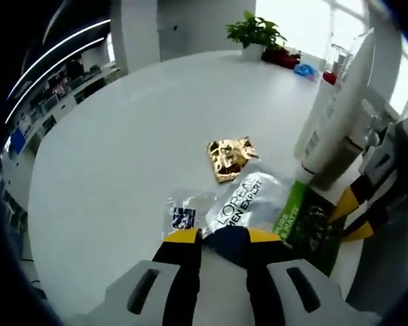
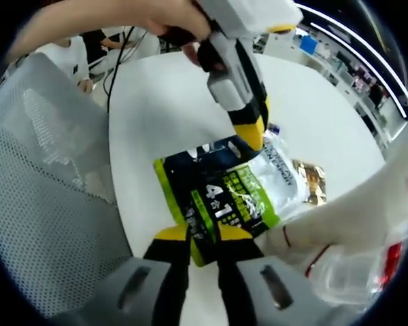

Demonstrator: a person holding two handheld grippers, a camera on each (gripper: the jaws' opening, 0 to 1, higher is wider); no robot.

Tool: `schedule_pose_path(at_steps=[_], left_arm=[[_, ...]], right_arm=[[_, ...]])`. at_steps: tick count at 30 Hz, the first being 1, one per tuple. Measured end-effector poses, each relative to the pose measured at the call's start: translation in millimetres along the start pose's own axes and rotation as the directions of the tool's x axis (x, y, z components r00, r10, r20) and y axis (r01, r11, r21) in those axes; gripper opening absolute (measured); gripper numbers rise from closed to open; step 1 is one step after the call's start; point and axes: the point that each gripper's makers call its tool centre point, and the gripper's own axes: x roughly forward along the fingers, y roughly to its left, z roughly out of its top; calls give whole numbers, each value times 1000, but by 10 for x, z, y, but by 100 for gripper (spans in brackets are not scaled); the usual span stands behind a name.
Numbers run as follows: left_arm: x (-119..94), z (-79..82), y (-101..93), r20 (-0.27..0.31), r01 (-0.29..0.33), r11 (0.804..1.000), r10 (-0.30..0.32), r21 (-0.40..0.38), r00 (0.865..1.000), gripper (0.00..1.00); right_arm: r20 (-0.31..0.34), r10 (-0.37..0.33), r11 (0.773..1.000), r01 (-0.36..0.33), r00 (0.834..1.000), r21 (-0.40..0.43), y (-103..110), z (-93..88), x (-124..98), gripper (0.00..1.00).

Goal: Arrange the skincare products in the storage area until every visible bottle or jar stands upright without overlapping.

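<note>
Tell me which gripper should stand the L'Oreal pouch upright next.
Left, probably. The left gripper is already closed on the L'Oreal pouch's dark lower edge, while the right gripper is clamped on the green-and-black packet, so it would first have to let go.

The right gripper (image 2: 202, 239) grips the green-and-black pouch (image 2: 217, 200) over the white table (image 2: 163, 109).

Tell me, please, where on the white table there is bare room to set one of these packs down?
The broad stretch of white table between the gold sachet and the potted plant is bare. It is crowded near both grippers: the clear L'Oreal pack, green-edged pack and white bottle lie together there.
</note>
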Motion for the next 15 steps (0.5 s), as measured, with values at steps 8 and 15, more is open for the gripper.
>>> schedule_pose_path(at_steps=[8,15], left_arm=[[-247,46,-121,29,-11,1000,11,-3,1000,24],[-524,183,-289,77,-22,1000,21,9,997,27]], right_arm=[[12,6,1000,-7,1000,9,-10,0,-2,16],[53,-6,1000,6,999,-4,-42,58,-92,15]])
